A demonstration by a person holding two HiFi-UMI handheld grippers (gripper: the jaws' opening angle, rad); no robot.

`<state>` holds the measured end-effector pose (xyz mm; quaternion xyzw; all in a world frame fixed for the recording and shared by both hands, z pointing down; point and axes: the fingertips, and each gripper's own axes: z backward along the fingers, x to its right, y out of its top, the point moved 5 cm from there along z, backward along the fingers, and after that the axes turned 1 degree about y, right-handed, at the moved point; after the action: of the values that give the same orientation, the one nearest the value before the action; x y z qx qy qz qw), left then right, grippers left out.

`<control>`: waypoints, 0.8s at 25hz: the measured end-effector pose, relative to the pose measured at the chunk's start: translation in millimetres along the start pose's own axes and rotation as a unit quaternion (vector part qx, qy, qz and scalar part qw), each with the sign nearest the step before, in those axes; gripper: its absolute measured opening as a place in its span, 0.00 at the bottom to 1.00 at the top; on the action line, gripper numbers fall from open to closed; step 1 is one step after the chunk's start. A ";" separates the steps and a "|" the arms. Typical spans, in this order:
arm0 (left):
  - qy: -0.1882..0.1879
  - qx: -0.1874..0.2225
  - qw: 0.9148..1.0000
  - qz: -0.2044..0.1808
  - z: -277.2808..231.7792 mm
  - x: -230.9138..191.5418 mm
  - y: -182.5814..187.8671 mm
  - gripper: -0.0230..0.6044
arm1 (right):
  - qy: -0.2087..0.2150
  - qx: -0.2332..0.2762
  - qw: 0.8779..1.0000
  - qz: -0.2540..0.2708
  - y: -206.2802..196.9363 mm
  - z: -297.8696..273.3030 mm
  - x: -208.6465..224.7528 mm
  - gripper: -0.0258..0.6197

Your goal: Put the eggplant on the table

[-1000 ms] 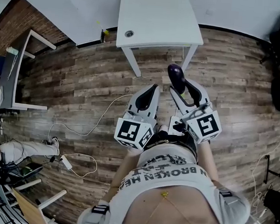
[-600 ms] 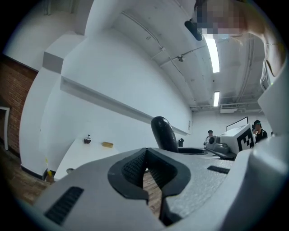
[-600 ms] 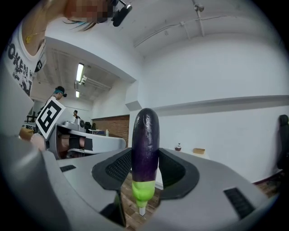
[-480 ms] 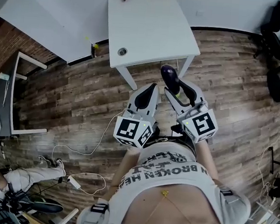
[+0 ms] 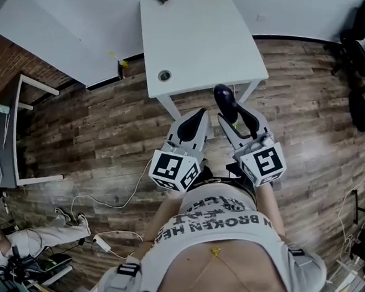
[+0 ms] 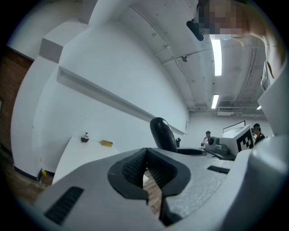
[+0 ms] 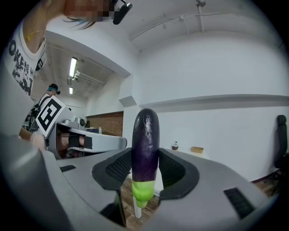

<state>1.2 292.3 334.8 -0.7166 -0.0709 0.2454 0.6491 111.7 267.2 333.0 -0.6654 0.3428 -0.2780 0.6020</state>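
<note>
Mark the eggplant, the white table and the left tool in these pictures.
eggplant [image 7: 145, 144]: right gripper view, on its purple body, above the green end.
white table [image 5: 196, 43]: head view, on the bare middle of its top.
left tool [image 5: 201, 115]: head view, at its closed tips.

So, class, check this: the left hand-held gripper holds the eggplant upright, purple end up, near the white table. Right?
Wrong gripper: the right hand-held gripper holds the eggplant, as the right gripper view shows; the left hand-held gripper is empty. Upright, purple end up, near the white table all stand.
</note>
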 end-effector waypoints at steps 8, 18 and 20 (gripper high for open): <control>0.007 -0.007 1.000 0.002 -2.5 -42.9 7.2 0.05 | -0.007 -0.010 1.000 0.001 1.1 -43.2 0.5 0.32; 0.003 -0.014 1.000 0.009 1.0 -65.2 5.6 0.05 | -0.010 -0.015 1.000 0.000 -0.5 -63.3 -7.2 0.32; 0.003 -0.016 1.000 0.011 -1.6 -68.9 6.0 0.05 | -0.010 -0.012 1.000 0.000 1.4 -67.7 -5.9 0.32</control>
<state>-59.2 261.0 346.9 -0.7279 -0.0652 0.2494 0.6353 54.9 230.4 339.9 -0.6754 0.3398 -0.2676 0.5973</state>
